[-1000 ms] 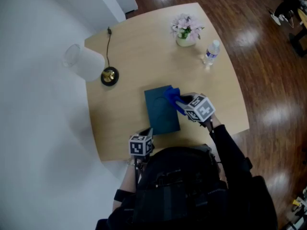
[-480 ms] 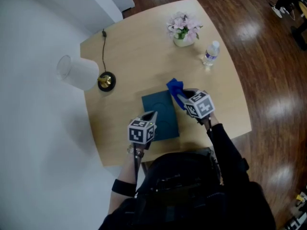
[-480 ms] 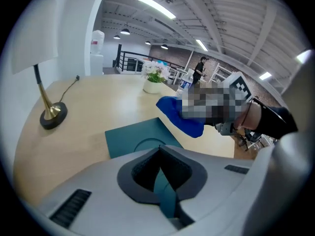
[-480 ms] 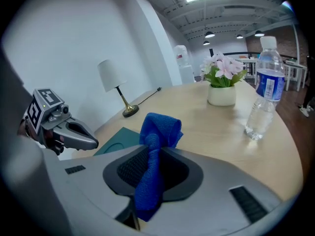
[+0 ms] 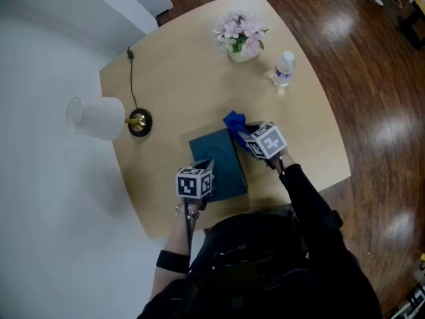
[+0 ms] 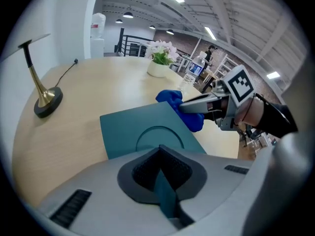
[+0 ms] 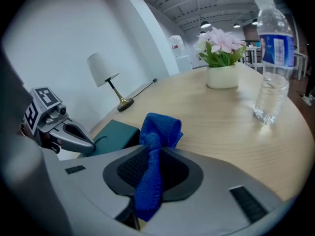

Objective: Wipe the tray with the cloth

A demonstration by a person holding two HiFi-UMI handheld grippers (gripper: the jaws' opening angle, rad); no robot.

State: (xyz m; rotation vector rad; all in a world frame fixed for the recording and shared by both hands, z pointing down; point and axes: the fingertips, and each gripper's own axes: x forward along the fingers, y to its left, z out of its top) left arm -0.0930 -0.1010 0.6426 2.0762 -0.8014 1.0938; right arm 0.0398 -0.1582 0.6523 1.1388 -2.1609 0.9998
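- 2 grippers work over a pale wooden table (image 5: pixel 179 78), each held in 1 of the person's hands.
- The left gripper (image 6: pixel 162 181) has its jaws pressed together on the near edge of the tray (image 6: pixel 133 127); a thin teal strip of that edge shows between the pads.
- In the head view the tray (image 5: pixel 216 161) is a dark teal rectangle with a round recess in its face, and it sits close to the table's near edge, in front of the person.
- The right gripper (image 7: pixel 147 181) is clamped on the cloth (image 7: pixel 155 146), a blue cloth that runs up between the jaws and bunches into a fold past the tips.
- From above, the cloth (image 5: pixel 234 121) is at the tray's far right corner, partly over the tray and partly over bare table. I cannot tell whether it presses on the tray's surface.
- The 2 grippers stand at opposite ends of the tray, left at the near edge and right at the far corner.
- 1 lamp (image 5: pixel 99 118) with a white shade stands at the table's left side, tilted on a brass foot.
- 1 pot of pink flowers (image 5: pixel 239 38) and 1 water bottle (image 5: pixel 283 68) stand at the far side of the table, well apart from the tray.
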